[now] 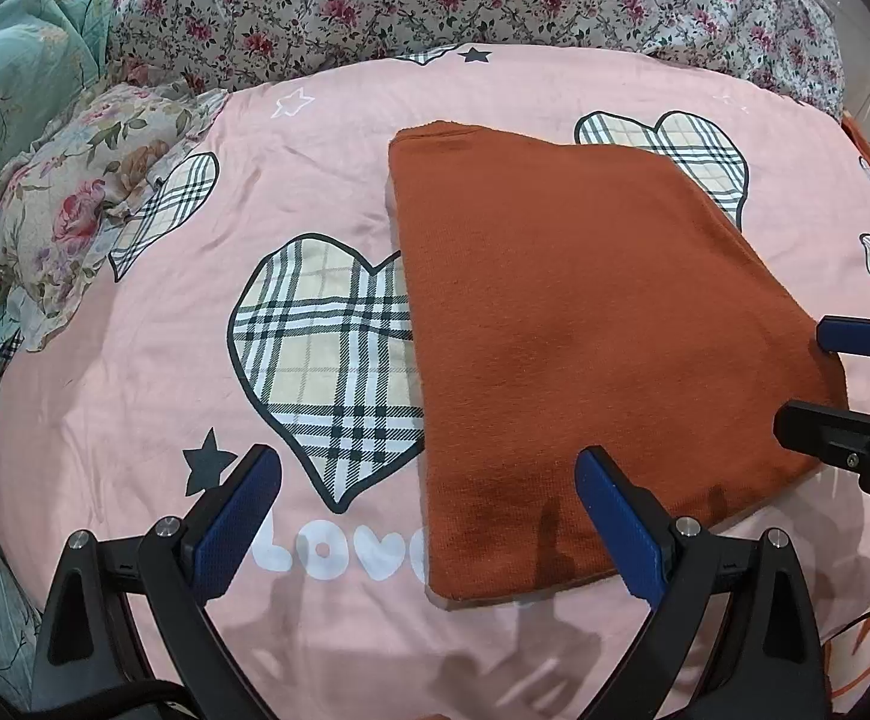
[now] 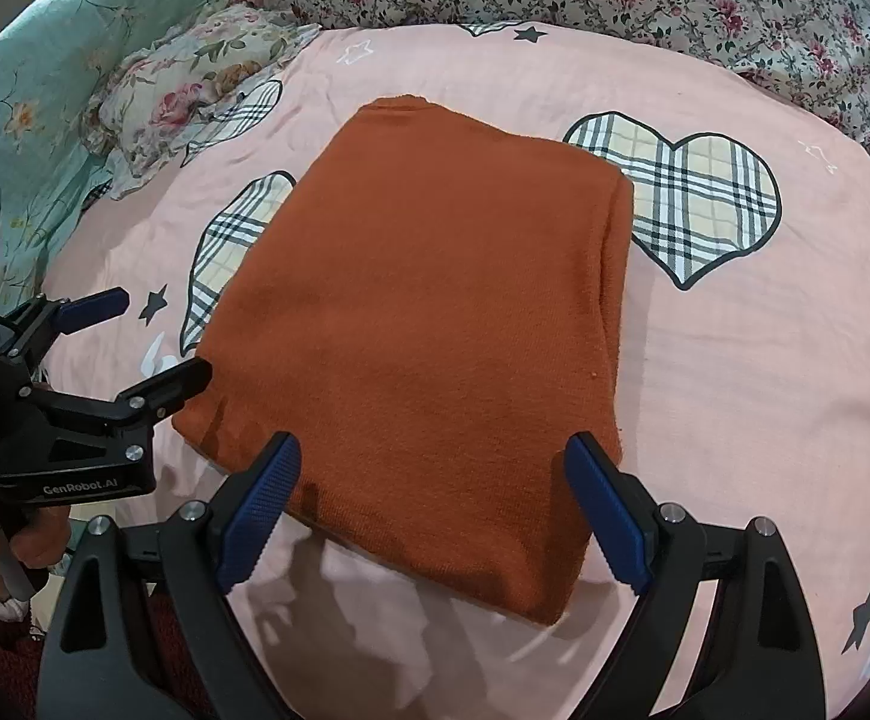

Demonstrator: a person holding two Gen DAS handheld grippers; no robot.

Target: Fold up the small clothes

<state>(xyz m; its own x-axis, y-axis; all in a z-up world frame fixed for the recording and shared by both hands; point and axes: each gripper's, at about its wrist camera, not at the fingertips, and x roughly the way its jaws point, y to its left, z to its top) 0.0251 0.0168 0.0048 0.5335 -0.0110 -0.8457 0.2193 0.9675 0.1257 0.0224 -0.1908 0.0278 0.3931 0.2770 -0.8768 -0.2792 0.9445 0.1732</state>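
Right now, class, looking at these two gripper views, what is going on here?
A person holds a two-finger gripper in each hand over a bed with a pink heart-print cover. A rust-orange garment lies flat on it, folded into a neat rectangle. The left gripper and the right gripper are both open at the garment's near edge, holding nothing. Floral bedding is heaped at the far side.

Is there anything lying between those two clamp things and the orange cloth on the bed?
Nothing visible is in the way. The folded orange garment lies alone on the pink bedsheet. The right gripper is open above its near edge, and the left gripper is open by its near left corner.
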